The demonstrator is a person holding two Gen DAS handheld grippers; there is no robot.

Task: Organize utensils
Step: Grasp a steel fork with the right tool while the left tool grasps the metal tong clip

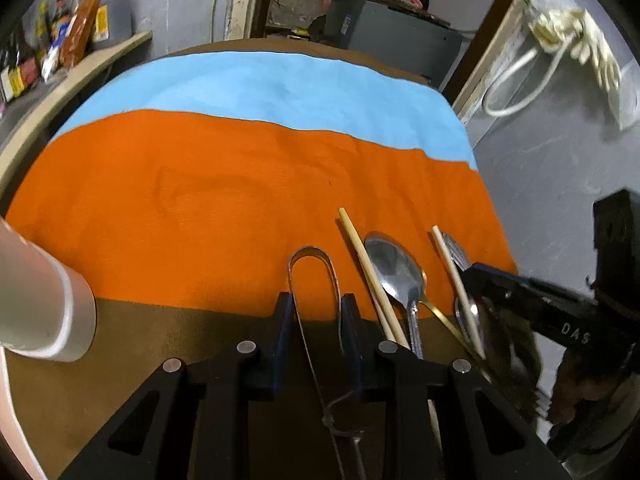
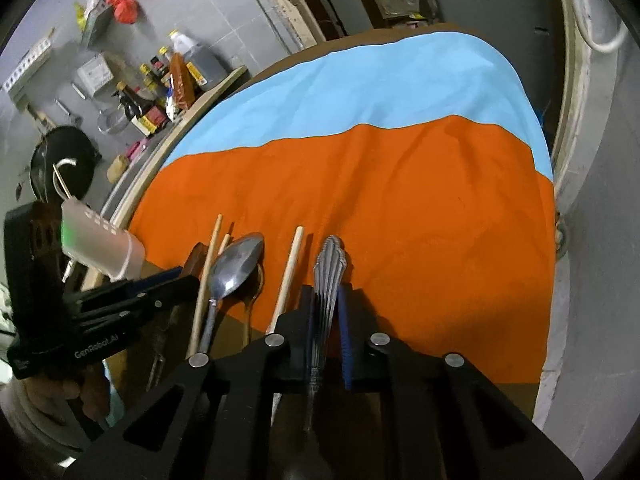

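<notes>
Left gripper point(image 1: 316, 320) is clamping a looped metal whisk handle point(image 1: 312, 264), pads pressing its wire sides, loop poking out over the orange cloth point(image 1: 224, 200). Right gripper point(image 2: 325, 312) is gripping an ornate silver utensil handle point(image 2: 329, 280), jaws clenched on it. Between the two grippers, a steel spoon point(image 1: 394, 270) and wooden chopsticks point(image 1: 368, 272) are lying across the cloth edge. Blue cloth point(image 1: 280, 84) is lying beyond. White cup point(image 1: 44, 312) is sitting well apart at left.

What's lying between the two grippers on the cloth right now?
Between left gripper and right gripper: a chopstick, steel spoon, and second chopstick. Both views show it.
</notes>
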